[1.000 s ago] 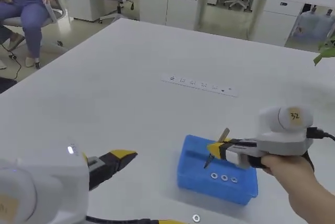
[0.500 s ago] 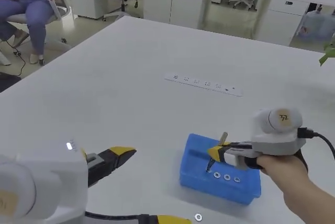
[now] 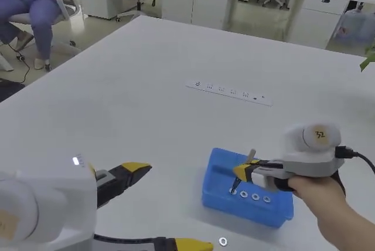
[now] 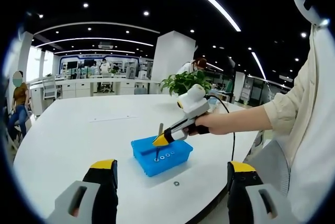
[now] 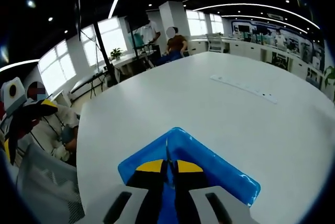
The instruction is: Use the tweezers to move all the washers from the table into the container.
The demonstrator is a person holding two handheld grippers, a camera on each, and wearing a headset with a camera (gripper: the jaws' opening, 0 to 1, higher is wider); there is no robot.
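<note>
A blue container [image 3: 269,211] stands near the table's front edge, with three washers [image 3: 255,196] lying in a row inside it. My right gripper [image 3: 239,172] is shut on thin tweezers [image 3: 237,184], which point down into the container's left part. In the right gripper view the jaws [image 5: 167,165] are together over the blue container [image 5: 220,169]. One washer [image 3: 222,241] lies on the table in front of the container. My left gripper [image 3: 170,207] stands open to the left of the container, holding nothing. In the left gripper view the loose washer [image 4: 176,183] lies just ahead of the container [image 4: 149,164].
The white table [image 3: 146,87] stretches far back, with a recessed socket strip [image 3: 228,94] in its middle. A person sits on a chair [image 3: 29,4] beyond the far left corner. Desks and office chairs line the back of the room.
The tweezers' tip has dropped a little deeper into the container. The head camera has shifted slightly. The left gripper has stayed where it was.
</note>
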